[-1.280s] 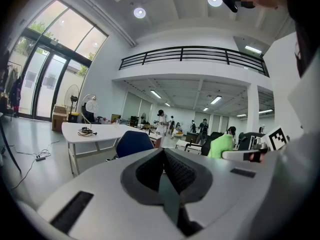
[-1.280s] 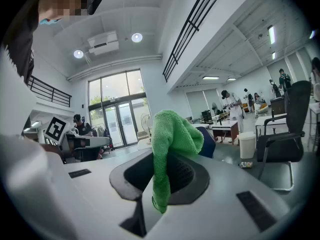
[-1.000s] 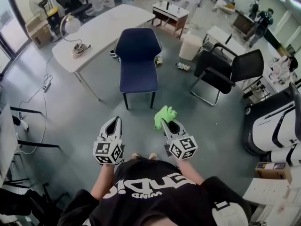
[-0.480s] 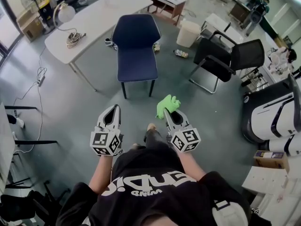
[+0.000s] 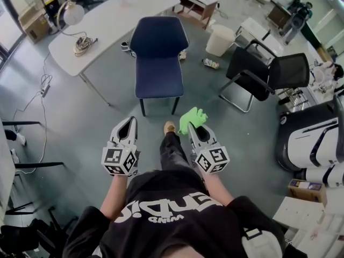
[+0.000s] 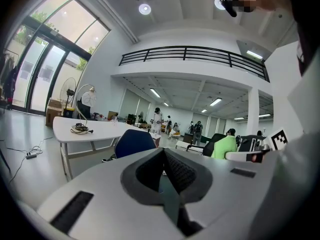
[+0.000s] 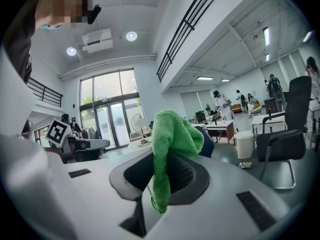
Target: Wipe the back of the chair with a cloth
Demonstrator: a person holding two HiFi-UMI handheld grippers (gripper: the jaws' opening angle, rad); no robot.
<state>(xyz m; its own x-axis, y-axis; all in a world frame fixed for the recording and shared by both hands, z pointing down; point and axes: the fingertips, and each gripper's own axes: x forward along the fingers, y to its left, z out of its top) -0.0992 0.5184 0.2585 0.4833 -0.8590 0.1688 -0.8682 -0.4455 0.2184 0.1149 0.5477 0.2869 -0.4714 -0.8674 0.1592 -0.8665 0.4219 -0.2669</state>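
A dark blue chair (image 5: 157, 58) stands on the grey floor ahead of me, its seat toward me and its back (image 5: 157, 34) toward the white table. The same blue chair (image 6: 134, 141) shows small in the left gripper view. My right gripper (image 5: 192, 128) is shut on a green cloth (image 5: 192, 119), which bunches above the jaws; the green cloth (image 7: 170, 139) hangs across them in the right gripper view. My left gripper (image 5: 127, 127) is shut and holds nothing. Both grippers hover short of the chair's front legs.
A long white table (image 5: 102, 23) with a lamp and coiled cable stands behind the chair. A black chair (image 5: 263, 79) stands at right, a white bin (image 5: 220, 39) beyond it. The person's leg and shoe (image 5: 170, 128) are between the grippers. White machines sit at far right.
I have walked toward the blue chair, and a leg has stepped forward between the grippers. The grippers keep their hold and pose.
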